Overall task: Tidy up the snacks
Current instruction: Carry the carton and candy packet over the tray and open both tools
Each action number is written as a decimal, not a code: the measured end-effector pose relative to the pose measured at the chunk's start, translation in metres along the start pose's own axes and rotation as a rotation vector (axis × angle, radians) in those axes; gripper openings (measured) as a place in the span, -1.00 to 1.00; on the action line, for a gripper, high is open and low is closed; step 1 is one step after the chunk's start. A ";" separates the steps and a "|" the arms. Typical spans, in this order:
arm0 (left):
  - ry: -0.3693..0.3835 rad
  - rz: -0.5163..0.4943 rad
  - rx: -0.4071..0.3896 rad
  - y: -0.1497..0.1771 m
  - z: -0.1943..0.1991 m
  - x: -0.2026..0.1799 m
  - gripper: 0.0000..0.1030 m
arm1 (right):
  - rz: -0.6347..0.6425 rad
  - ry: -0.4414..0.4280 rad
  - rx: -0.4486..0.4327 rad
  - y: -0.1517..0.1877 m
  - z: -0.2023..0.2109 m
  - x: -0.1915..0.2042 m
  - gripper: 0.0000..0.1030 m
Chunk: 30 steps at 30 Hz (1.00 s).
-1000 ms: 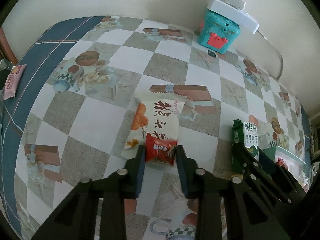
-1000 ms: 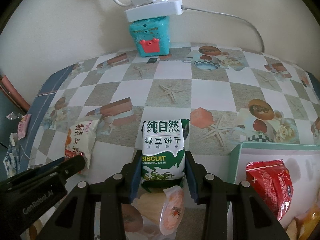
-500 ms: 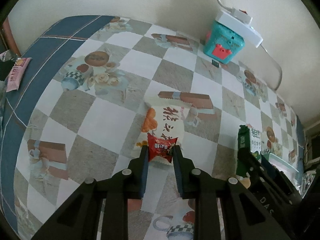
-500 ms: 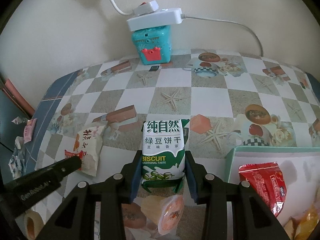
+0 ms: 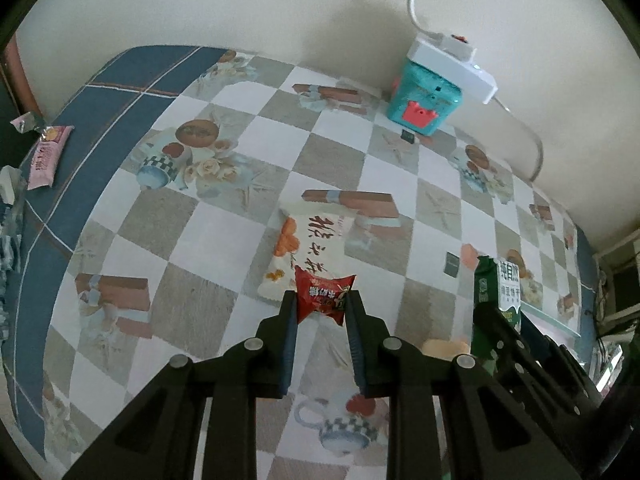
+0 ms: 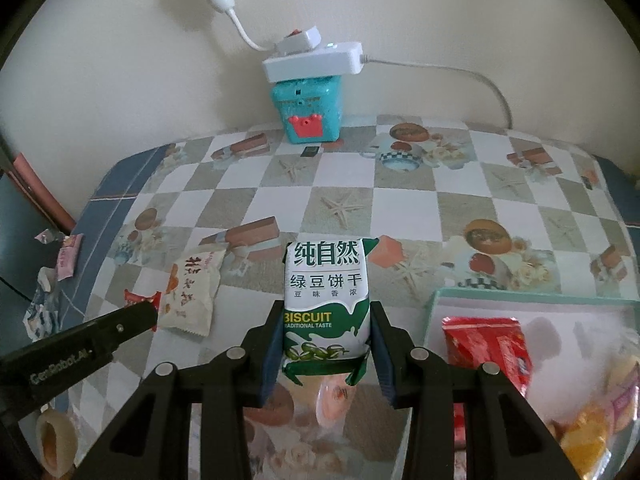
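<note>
My left gripper (image 5: 321, 304) is shut on a small red snack packet (image 5: 324, 297) and holds it above the table, over the near end of a white snack bag (image 5: 308, 254) with orange print. My right gripper (image 6: 326, 330) is shut on a green and white biscuit pack (image 6: 326, 292), held upright off the table. The biscuit pack also shows in the left wrist view (image 5: 502, 292). A teal-rimmed white tray (image 6: 520, 304) at the right holds a red packet (image 6: 486, 344) and several other snacks. The white bag (image 6: 192, 292) lies left of the right gripper.
A teal toy box (image 6: 308, 110) with a white power strip (image 6: 316, 60) on top stands at the back wall. A jelly cup (image 6: 334, 398) lies under the right gripper. A pink wrapper (image 5: 46, 156) lies at the table's left edge. A roll-shaped snack (image 6: 54, 442) sits at the lower left.
My left gripper has closed on the red packet and lifted it off the white bag. My right gripper has risen with the biscuit pack.
</note>
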<state>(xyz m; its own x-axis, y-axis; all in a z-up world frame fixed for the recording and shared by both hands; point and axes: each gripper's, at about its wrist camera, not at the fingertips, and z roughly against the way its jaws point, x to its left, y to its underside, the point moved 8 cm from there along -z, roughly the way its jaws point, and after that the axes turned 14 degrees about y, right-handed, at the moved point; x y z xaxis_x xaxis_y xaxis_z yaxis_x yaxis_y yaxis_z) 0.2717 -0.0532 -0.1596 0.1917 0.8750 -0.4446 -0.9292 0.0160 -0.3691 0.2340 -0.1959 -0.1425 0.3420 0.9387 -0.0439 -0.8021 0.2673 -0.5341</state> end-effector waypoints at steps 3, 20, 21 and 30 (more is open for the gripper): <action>-0.001 -0.016 0.001 0.006 0.011 -0.009 -0.52 | -0.005 0.008 0.000 0.002 0.017 -0.005 -0.18; 0.033 -0.138 -0.051 0.031 0.048 -0.089 -0.52 | -0.139 0.079 -0.018 0.008 0.077 -0.084 -0.18; 0.040 -0.157 -0.052 0.032 0.046 -0.099 -0.52 | -0.167 0.101 -0.012 0.008 0.074 -0.101 -0.18; 0.099 -0.283 -0.024 0.047 0.012 -0.176 -0.52 | -0.325 0.180 0.036 0.017 0.054 -0.199 -0.18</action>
<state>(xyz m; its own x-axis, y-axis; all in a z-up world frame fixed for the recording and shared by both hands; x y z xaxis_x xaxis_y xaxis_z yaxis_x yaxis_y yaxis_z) 0.1910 -0.2006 -0.0891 0.4728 0.7860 -0.3984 -0.8272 0.2401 -0.5080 0.1256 -0.3664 -0.0977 0.6601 0.7507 -0.0262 -0.6526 0.5558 -0.5149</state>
